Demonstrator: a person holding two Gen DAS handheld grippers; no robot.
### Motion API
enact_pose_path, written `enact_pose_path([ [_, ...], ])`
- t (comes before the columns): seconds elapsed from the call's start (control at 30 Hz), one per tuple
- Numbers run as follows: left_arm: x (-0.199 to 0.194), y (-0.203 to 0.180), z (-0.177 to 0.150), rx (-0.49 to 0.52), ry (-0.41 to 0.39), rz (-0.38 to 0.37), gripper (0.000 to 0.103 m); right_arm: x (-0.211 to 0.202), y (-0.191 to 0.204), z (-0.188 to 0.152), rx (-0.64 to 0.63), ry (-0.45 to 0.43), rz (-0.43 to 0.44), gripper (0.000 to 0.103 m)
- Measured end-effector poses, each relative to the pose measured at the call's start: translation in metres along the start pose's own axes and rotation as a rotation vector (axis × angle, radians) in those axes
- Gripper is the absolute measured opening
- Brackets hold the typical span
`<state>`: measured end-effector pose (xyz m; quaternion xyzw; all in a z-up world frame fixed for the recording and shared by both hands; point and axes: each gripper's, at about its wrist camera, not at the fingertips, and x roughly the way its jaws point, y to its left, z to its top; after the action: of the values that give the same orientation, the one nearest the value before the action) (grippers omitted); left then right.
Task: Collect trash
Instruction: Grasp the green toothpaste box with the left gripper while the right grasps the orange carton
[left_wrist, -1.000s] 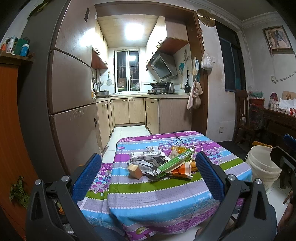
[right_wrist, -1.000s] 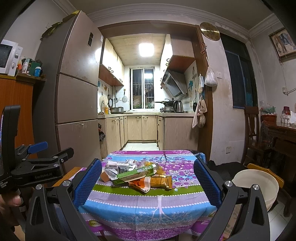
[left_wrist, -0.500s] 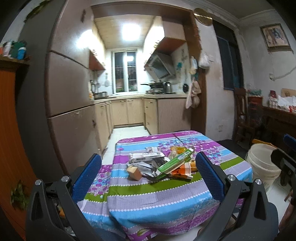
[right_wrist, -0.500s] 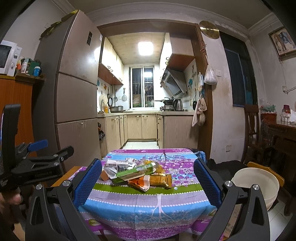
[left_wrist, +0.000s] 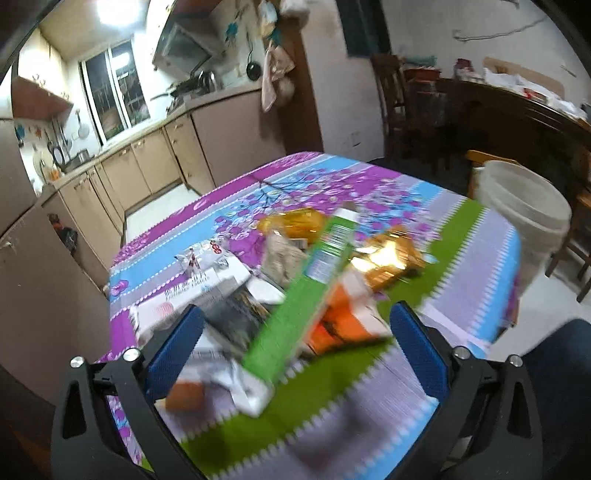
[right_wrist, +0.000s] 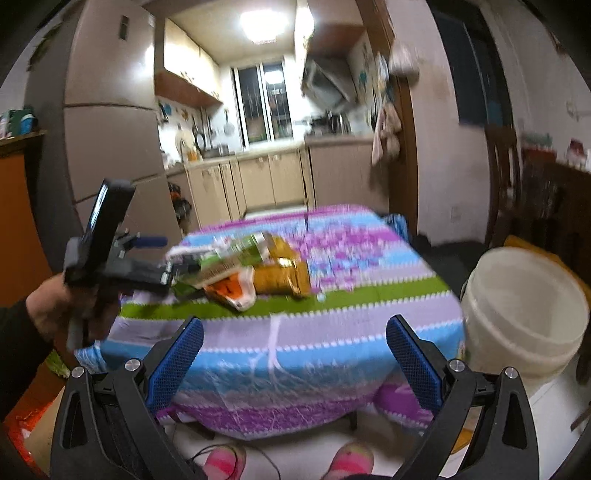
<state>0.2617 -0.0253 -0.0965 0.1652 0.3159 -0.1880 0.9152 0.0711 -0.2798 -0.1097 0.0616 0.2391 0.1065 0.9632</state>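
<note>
Where the striped cloth covers the bench (left_wrist: 461, 258), the trash pile (left_wrist: 295, 288) lies blurred: a long green box (left_wrist: 299, 306) over orange and gold wrappers. The left tongs (left_wrist: 295, 350), tilted down over it, have just been closing, nothing clamped. The right tongs (right_wrist: 295, 354) gape, released, short of the bench.

Both views dim and warm, lit mainly by a ceiling lamp (right_wrist: 264, 22) in the kitchen, blown out to white. Heavy motion blur smears the wrappers (left_wrist: 295, 295) and tablecloth (right_wrist: 332, 332); print prob. unreadable. Gold packet (left_wrist: 391, 258) shows glare. Fisheye bends walls, w/ black corners.
</note>
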Motion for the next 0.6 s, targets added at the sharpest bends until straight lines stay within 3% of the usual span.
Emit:
enact_pose_path([
  [0.03, 0.006, -0.001, 0.002, 0.006, 0.012, -0.014, 0.082, 0.009, -0.002, -0.001, 0.001, 0.018, 0.006, 0.099],
  [0.17, 0.037, -0.013, 0.005, 0.108, 0.086, -0.038, 0.075, 0.041, -0.005, 0.002, -0.032, 0.078, 0.047, 0.099],
  [0.27, 0.052, -0.012, 0.006, 0.099, 0.117, -0.044, 0.058, 0.062, -0.006, 0.013, -0.086, 0.115, 0.087, 0.099],
  [0.33, 0.056, -0.008, 0.006, 0.071, 0.116, -0.050, 0.038, 0.074, -0.004, 0.023, -0.135, 0.132, 0.111, 0.098],
  [0.4, 0.056, -0.003, 0.007, 0.038, 0.111, -0.074, 0.028, 0.085, -0.001, 0.033, -0.192, 0.145, 0.134, 0.098],
  [0.5, 0.055, -0.001, 0.006, 0.025, 0.097, -0.089, 0.024, 0.097, 0.004, 0.044, -0.246, 0.172, 0.168, 0.095],
  [0.6, 0.048, 0.003, 0.006, -0.008, 0.067, -0.100, 0.022, 0.118, 0.012, 0.052, -0.297, 0.222, 0.231, 0.080],
])
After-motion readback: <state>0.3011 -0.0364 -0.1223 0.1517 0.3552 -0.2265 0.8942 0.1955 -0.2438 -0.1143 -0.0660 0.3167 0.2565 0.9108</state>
